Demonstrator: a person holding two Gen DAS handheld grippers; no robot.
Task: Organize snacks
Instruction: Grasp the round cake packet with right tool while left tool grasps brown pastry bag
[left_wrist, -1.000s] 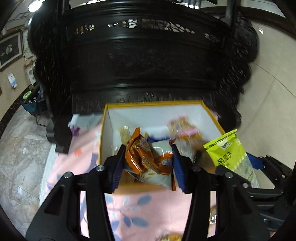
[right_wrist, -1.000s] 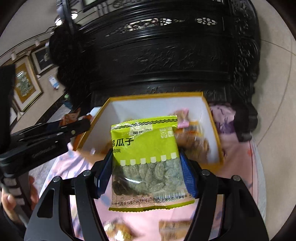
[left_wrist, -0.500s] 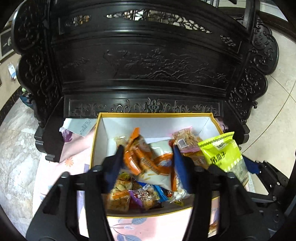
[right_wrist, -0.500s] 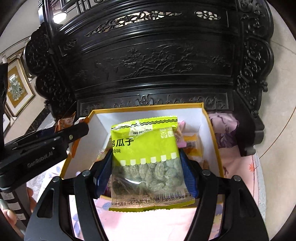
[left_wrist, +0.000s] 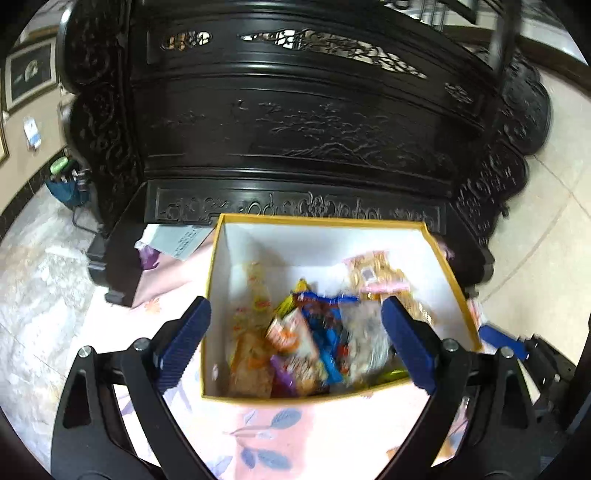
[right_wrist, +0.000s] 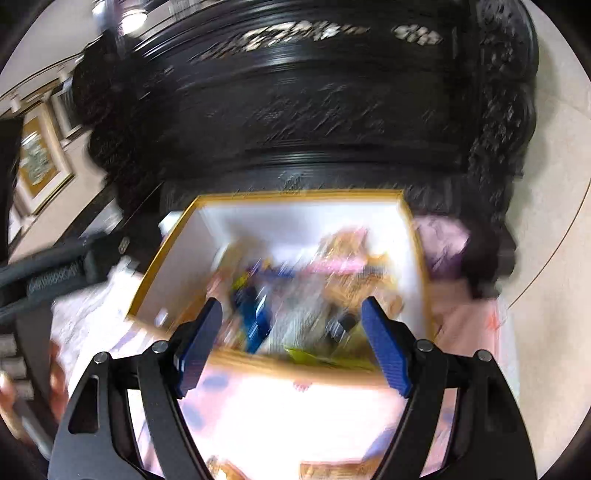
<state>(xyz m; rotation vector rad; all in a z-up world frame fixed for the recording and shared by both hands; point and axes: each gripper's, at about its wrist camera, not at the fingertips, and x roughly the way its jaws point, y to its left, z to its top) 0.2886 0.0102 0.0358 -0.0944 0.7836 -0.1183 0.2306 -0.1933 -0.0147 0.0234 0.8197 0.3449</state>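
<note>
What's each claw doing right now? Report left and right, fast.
Left claw: open, holding nothing, over the snack box.
Right claw: open, holding nothing, at the box's near edge.

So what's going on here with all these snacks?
A person is sorting snacks with a hand-held gripper in each hand. Both the left hand-held gripper and the right hand-held gripper hang open and empty over a yellow-rimmed box on a pink floral cloth. Snack packets lie piled inside the box.
</note>
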